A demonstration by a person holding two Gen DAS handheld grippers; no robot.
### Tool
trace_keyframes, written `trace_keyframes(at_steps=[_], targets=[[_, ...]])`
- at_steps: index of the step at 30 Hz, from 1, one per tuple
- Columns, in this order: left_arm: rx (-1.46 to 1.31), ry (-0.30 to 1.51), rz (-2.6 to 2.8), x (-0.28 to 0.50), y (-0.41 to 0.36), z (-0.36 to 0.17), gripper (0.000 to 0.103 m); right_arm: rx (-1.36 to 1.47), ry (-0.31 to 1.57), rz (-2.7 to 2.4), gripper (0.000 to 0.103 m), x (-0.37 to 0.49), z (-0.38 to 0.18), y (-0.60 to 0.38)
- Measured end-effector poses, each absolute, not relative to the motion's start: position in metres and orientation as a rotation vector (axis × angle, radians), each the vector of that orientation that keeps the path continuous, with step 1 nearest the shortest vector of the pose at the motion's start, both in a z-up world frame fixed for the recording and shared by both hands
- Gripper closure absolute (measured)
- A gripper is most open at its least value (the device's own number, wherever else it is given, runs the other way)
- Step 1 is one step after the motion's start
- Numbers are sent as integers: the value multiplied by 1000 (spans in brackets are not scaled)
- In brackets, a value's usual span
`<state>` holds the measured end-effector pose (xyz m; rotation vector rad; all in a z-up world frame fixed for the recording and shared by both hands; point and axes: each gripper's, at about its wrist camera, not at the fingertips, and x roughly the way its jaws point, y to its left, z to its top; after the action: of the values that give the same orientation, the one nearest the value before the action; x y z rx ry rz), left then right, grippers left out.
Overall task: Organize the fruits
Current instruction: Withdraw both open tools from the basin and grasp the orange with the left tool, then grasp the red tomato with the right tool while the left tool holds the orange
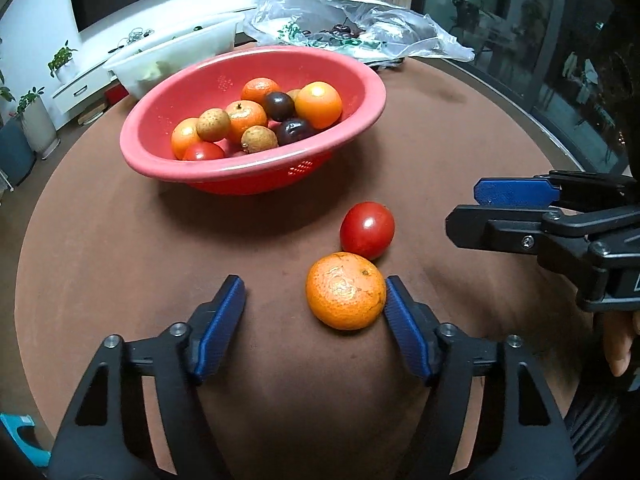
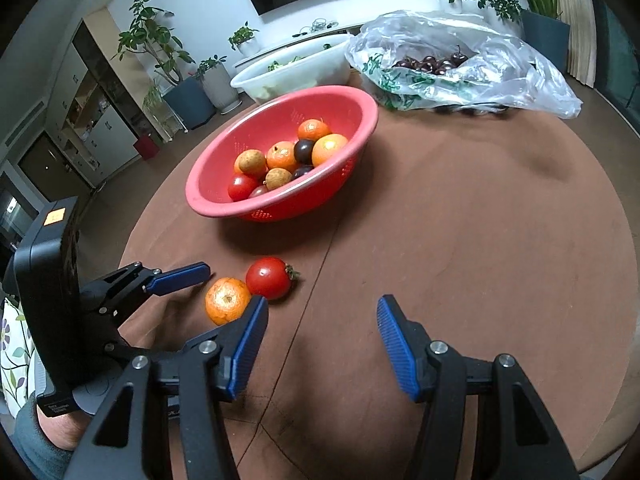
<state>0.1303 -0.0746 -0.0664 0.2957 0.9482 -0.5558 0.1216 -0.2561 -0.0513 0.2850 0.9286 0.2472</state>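
An orange mandarin (image 1: pixel 346 290) lies on the brown table (image 1: pixel 120 248) between the pads of my left gripper (image 1: pixel 314 292). It rests against the right pad, while the left pad stands well clear, so the gripper is open. A red tomato (image 1: pixel 367 230) touches the mandarin on its far side. Behind them sits a red colander (image 1: pixel 224 170) with several fruits in it. My right gripper (image 2: pixel 322 308) hovers open over bare table, with the mandarin (image 2: pixel 228 300) and tomato (image 2: pixel 269 278) just left of its left pad. The colander (image 2: pixel 280 208) stands farther back.
A clear plastic bag of dark cherries (image 2: pixel 440 64) lies at the back of the table, with a white tub (image 2: pixel 296 68) beside it. My right gripper (image 1: pixel 466 208) shows at the right edge of the left wrist view. Potted plants and a cabinet stand beyond the table.
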Motion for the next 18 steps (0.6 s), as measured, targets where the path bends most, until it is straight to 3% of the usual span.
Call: trace_keyframes(at_steps=[10,18], targets=[[275,949,-609,125,-80,-64,66,266,933,248,42,123,-53,-252],[249,943,-601,125,-73,-63,67,253,941,246,42,129,-54,-247]])
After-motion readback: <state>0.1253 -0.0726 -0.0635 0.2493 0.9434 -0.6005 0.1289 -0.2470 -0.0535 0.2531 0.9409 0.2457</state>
